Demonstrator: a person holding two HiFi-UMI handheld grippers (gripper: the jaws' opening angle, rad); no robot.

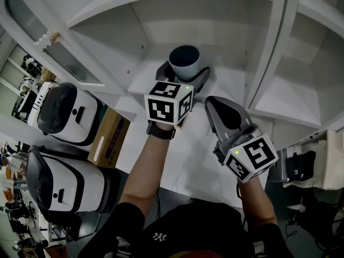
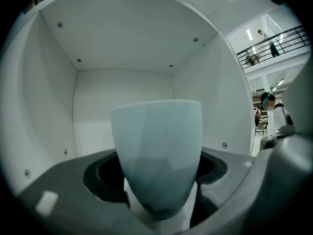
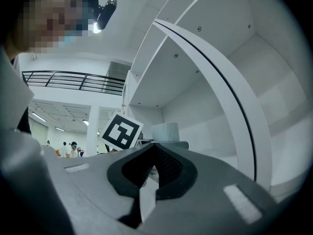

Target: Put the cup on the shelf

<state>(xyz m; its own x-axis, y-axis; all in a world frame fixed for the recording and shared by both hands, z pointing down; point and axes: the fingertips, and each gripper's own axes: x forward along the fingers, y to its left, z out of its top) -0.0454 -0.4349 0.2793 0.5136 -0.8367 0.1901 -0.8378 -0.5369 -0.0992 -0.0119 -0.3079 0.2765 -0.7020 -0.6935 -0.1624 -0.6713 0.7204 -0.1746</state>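
A pale blue-grey cup stands upright between the jaws of my left gripper, which is shut on its lower body. Cup and gripper are inside an open compartment of the white shelf, over its floor; whether the cup's base touches the floor cannot be told. In the left gripper view the cup fills the middle, with the left gripper closed round its narrow foot. My right gripper hovers to the right, nearer to me, shut and empty. The right gripper view has the right gripper closed, with the cup beyond.
A white upright divider bounds the compartment on the right, with further compartments past it. A glazed cabinet door hangs open at the left. Below left stand two white machines and a cardboard box.
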